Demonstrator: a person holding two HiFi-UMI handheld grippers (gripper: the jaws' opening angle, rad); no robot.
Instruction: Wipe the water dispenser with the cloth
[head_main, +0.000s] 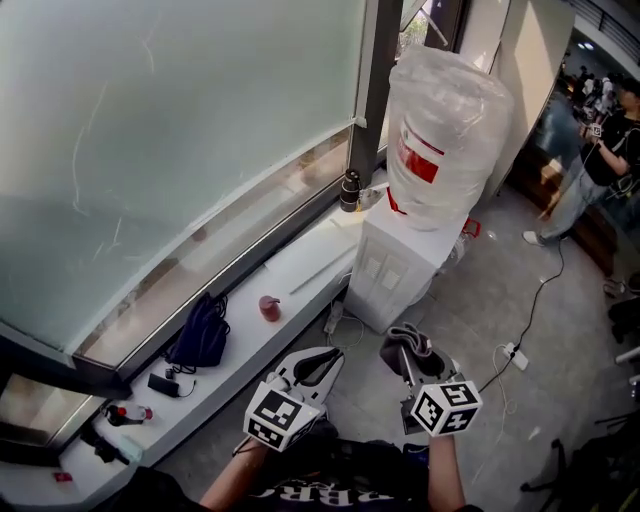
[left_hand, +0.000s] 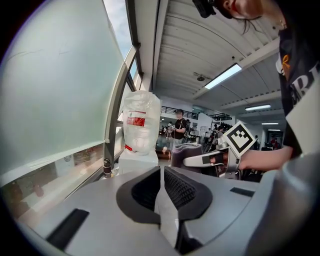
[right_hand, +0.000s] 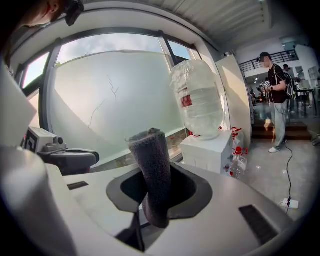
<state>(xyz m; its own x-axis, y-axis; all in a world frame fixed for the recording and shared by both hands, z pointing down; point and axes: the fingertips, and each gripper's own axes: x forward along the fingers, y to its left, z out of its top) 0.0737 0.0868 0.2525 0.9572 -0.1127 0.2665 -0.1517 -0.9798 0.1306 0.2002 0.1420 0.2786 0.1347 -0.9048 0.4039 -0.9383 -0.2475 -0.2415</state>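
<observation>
Water dispenser (head_main: 395, 268) stands well ahead of both fingertips, unwiped. Grey cloth (right_hand: 152, 170) is pinched upright in right gripper (head_main: 407, 362). Left gripper (left_hand: 162, 190) is pressed together, empty. Advice: carry cloth forward, press flat on 1 panel.

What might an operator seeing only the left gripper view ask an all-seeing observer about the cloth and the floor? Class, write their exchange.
Operator: Is the cloth gripped?
Observer: Yes; the right gripper view shows the right gripper shut on it, the cloth standing up between its fingers.
Operator: Anything on the floor by the water dispenser?
Observer: A white power strip lies right of it in the head view.
</observation>
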